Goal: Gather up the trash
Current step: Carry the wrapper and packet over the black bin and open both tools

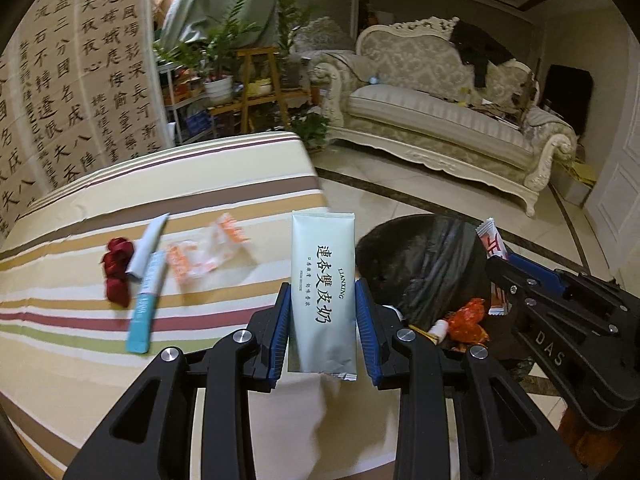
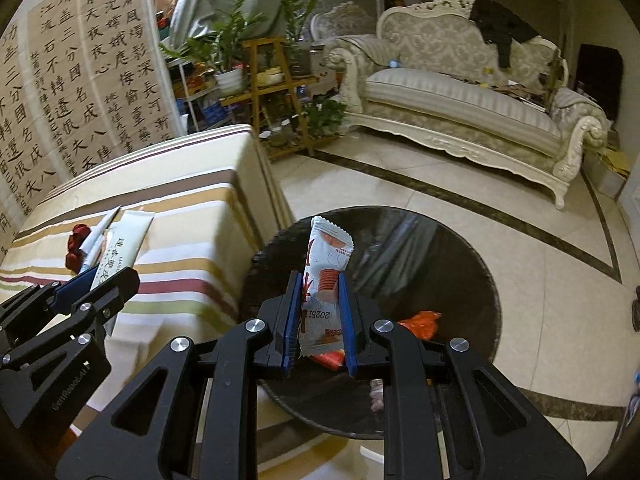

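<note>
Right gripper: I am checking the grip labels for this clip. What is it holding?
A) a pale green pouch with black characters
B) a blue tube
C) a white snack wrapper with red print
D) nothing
C: the right gripper has its blue pads shut on the white snack wrapper above the black-lined bin.

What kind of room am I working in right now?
Most likely a home living room: an ornate cream sofa, potted plants on a wooden stand, and a calligraphy screen behind the striped table.

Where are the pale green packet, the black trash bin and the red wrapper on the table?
Pale green packet (image 1: 323, 280), left wrist view, printed front.
Black trash bin (image 2: 452, 248), right wrist view, inner liner.
Red wrapper (image 1: 117, 270), left wrist view, crumpled middle.
</note>
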Demonstrator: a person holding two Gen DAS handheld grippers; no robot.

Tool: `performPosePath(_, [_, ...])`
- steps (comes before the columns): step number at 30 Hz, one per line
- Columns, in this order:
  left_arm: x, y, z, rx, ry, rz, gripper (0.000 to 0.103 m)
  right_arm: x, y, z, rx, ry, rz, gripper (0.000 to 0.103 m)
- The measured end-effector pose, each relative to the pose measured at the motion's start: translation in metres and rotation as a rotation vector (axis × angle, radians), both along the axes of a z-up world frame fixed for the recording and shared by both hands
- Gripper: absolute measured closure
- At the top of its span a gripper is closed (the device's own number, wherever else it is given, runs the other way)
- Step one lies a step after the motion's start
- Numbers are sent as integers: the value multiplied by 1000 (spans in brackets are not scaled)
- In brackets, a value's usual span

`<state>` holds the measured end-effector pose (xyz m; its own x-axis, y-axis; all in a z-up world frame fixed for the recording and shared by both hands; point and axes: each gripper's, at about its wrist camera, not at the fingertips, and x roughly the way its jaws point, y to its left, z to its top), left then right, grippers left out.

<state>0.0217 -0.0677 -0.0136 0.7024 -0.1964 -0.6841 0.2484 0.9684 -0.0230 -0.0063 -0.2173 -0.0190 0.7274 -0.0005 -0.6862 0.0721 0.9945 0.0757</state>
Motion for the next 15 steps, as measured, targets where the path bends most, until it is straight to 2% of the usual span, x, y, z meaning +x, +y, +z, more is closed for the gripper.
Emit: performPosePath(15, [12, -57, -13, 61, 10, -69, 71, 5, -42, -13, 27, 19, -68, 85])
